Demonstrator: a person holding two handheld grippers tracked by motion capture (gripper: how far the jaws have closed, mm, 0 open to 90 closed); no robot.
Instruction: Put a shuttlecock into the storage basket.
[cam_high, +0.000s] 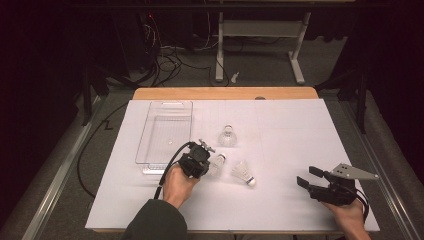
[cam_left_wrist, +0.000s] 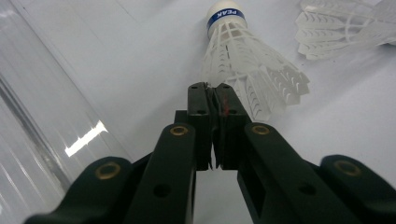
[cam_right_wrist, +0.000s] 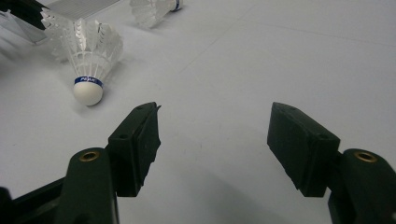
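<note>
Left gripper (cam_left_wrist: 214, 88) pinched on feather edge of a shuttlecock (cam_left_wrist: 247, 65) just right of the empty bin (cam_high: 165, 132); right gripper (cam_right_wrist: 215, 135) agape, idle at near right. Two more shuttlecocks (cam_high: 244, 172) loose on table; none binned.

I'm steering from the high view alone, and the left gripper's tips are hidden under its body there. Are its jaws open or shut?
Observer: Shut. In the left gripper view the left gripper has its jaws pressed together right at the feather skirt of a shuttlecock. I cannot tell whether a feather is pinched.
Operator: Any marking on that shuttlecock?
Observer: A blue band around its cork reads PEAK.
Operator: Anything between the right gripper's jaws?
Observer: No. In its own view the right gripper stands wide open, with just the white table between the jaws.
</note>
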